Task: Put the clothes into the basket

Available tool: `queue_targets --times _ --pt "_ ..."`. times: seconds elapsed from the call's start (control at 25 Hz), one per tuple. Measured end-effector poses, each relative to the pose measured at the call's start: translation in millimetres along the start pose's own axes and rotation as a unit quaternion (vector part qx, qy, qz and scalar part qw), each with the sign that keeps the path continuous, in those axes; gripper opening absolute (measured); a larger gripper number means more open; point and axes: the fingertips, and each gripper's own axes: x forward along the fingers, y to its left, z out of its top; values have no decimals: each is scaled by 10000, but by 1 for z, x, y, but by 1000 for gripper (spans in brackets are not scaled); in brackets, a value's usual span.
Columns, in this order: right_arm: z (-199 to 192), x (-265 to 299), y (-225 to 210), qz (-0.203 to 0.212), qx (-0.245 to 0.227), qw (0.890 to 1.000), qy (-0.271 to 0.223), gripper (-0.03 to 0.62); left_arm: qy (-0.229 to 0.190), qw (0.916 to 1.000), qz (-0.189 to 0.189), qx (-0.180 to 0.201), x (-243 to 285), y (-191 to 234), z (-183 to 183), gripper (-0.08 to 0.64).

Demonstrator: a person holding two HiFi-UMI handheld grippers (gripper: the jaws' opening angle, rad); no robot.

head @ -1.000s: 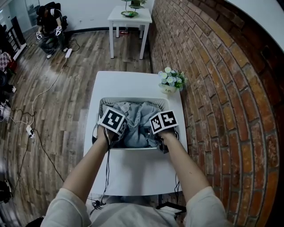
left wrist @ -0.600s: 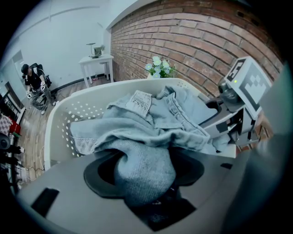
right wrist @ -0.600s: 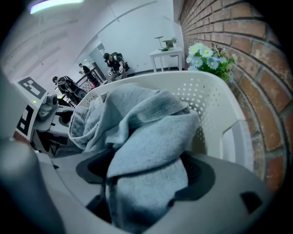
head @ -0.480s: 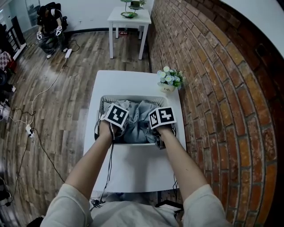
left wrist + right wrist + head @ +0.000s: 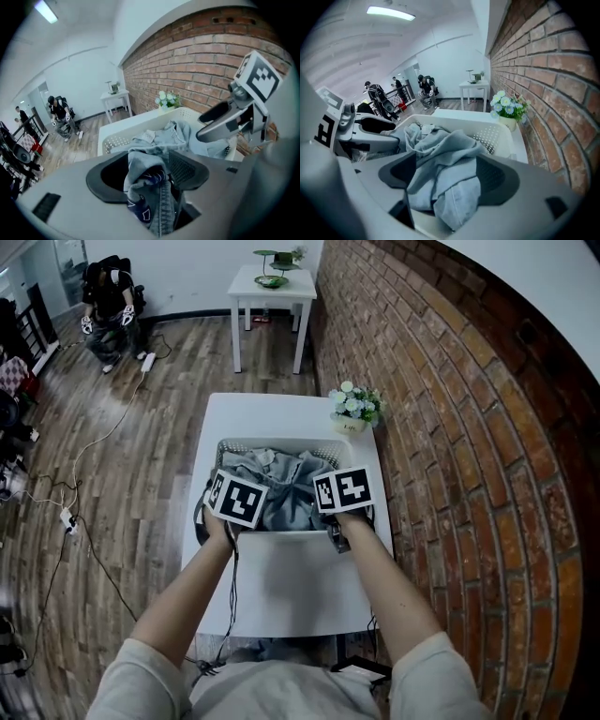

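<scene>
Cubes (image 5: 234, 501) hide jaws from us overhead. Left gripper (image 5: 147, 176) narrow, right gripper (image 5: 447, 176) wide, both clamping clothes (image 5: 440, 145) in basket (image 5: 497, 133).

Head view steeply above basket (image 5: 281, 532), both gripper views close, facing it

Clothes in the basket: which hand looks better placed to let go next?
Right, slightly. Both tools grip the clothes above the basket's near edge, but the right tool's fold runs straight into the basket, while the left tool's bunch seems to dangle below it.
</scene>
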Motion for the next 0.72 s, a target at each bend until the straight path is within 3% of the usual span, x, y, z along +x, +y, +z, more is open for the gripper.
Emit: queue_targets --times 0.16,0.32,0.48,0.56,0.72 --pt "7 -12 17 -111 -343 9972 -661 342 -994 9944 270 225 -25 -7 16 275" --pt "8 -29 26 -241 -406 9909 -1263 289 -1636 9862 264 -25 -42 -11 18 250" --pt "13 -53 35 -293 -454 9807 -1878 235 -2169 9751 234 -394 -65 -19 19 129" --pt "14 -67 40 -336 -519 9746 -2152 159 -2394 9699 253 -376 -77 -26 22 76" --pt "14 -98 52 -450 -596 9611 -2660 65 -2890 9568 144 -284 -107 -43 30 20"
